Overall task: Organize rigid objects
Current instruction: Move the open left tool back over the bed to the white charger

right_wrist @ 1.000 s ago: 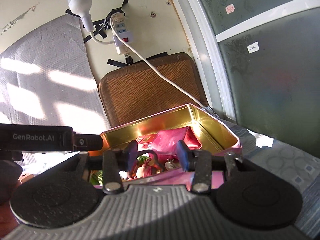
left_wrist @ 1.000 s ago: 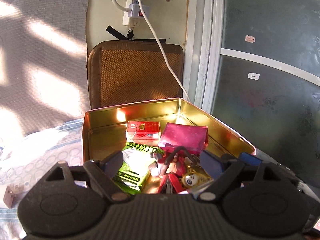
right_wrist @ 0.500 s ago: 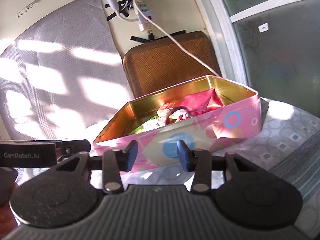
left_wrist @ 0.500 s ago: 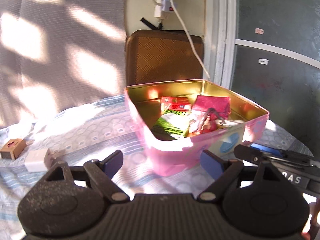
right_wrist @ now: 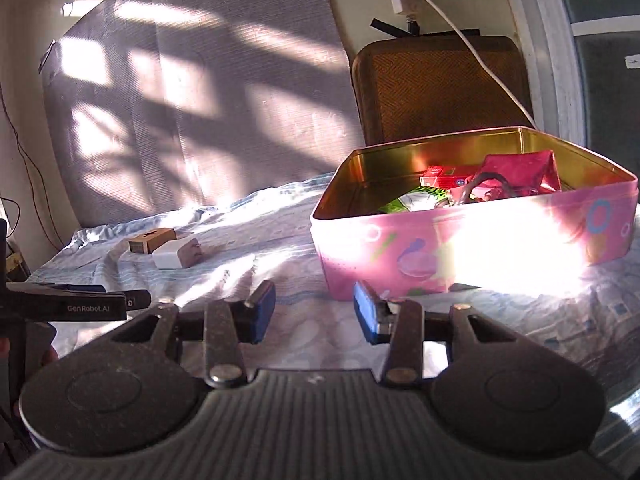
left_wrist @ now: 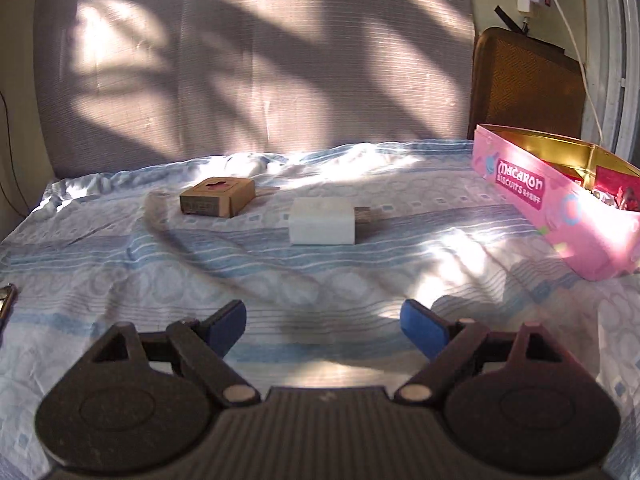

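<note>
A pink biscuit tin (right_wrist: 472, 240) (left_wrist: 532, 200) stands open on the blue patterned sheet (left_wrist: 280, 272), holding a red box (right_wrist: 444, 178), a magenta pouch (right_wrist: 520, 168) and other small items. Left of it on the sheet lie a white charger block (left_wrist: 322, 221) (right_wrist: 170, 257) and a small brown cardboard box (left_wrist: 218, 197) (right_wrist: 152, 241). My left gripper (left_wrist: 323, 326) is open and empty, low over the sheet and facing the charger. The right gripper (right_wrist: 314, 312) is open and empty too, just short of the tin's near corner. The left gripper's body (right_wrist: 72, 306) shows at the right view's left edge.
A grey padded board (left_wrist: 248, 68) leans on the wall behind the bed. A brown woven cushion (right_wrist: 440, 88) stands behind the tin, with a power strip and white cable (right_wrist: 480, 60) above it. A window frame (right_wrist: 560, 60) runs along the right. A metal object (left_wrist: 6, 300) pokes in at the left edge.
Both grippers drew back from above the tin. The left one swung left and down, so the charger and cardboard box now lie ahead of it. Nothing was taken hold of.
</note>
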`<state>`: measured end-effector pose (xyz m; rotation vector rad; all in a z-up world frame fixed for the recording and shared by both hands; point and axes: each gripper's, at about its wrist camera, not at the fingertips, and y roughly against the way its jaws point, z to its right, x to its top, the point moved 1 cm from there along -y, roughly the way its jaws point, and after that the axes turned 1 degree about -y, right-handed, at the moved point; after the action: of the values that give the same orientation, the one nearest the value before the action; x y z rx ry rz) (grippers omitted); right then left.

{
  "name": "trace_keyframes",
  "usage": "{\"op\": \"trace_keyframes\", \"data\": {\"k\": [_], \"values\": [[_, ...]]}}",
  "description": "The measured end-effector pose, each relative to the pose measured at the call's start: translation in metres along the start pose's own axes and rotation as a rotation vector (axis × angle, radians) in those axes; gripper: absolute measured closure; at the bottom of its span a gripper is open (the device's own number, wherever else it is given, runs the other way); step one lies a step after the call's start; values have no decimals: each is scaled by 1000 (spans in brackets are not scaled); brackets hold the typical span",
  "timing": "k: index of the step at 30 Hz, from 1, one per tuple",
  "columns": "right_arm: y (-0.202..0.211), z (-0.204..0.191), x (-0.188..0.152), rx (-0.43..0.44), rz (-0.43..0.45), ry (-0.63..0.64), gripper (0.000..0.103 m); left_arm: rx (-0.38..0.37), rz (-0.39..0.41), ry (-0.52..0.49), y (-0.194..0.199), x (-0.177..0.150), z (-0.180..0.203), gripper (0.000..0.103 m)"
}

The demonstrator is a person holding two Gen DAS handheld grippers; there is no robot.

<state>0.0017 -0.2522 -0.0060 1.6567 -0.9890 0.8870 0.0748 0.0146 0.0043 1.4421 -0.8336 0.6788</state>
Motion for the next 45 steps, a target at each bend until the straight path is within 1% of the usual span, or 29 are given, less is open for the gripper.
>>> {"op": "trace_keyframes", "data": {"k": [3,4,11,16,21,32,40,45], "values": [[-4,-7,-2,8,-12,21,57,-31,-9,76,-1,0,-16,15],[-5,-10,-2,12,-16,30,57,-35,-9,87,-2,-1,-18,15],[-16,-28,-1,40,-27,74,56,-71,25,120,3,-4,-23,15],[-26,-39,-2,60,-43,97,55,-81,28,161,3,-4,-29,15],[-35,-48,-1,77,-52,126,55,-85,32,179,3,-5,-32,15],[-65,-58,14,92,-62,178,55,-66,47,210,3,-5,-37,13],[-90,-71,23,122,-88,199,55,-5,73,260,4,-4,-46,13],[-103,-83,21,141,-108,236,55,25,90,263,5,-3,-47,12]]}}
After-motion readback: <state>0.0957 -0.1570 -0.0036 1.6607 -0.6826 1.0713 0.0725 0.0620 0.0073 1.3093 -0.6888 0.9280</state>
